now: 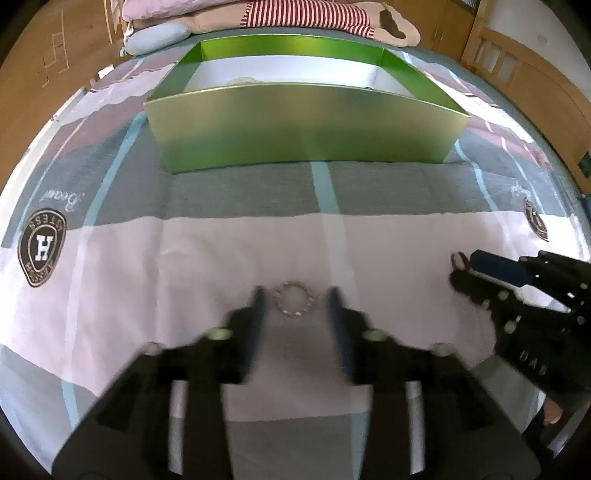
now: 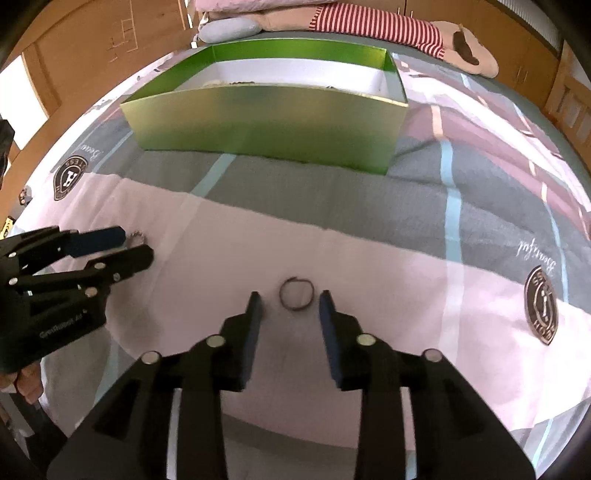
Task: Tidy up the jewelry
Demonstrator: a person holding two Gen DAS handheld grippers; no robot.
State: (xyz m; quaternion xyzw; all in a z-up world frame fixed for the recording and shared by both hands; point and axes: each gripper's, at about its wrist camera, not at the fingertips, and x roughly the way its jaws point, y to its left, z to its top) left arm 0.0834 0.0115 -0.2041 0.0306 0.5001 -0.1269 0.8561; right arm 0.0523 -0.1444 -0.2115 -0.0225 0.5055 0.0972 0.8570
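Note:
A beaded bracelet [image 1: 294,299] lies on the pale band of the bedsheet, between the tips of my open left gripper [image 1: 295,300]; it also shows in the right wrist view [image 2: 136,238]. A thin dark ring-shaped bracelet [image 2: 296,294] lies just ahead of and between the tips of my open right gripper [image 2: 290,301]; it shows in the left wrist view [image 1: 459,260] by the right gripper's tips [image 1: 461,266]. A green box [image 1: 306,125] with a white inside stands open farther up the bed, with some jewelry in it [image 2: 240,83].
The bedsheet [image 1: 240,192] has grey, pink and pale bands with round logos. Pillows and a striped plush toy [image 1: 310,14] lie behind the box. Wooden bed rails and cabinets [image 1: 517,66] border the bed.

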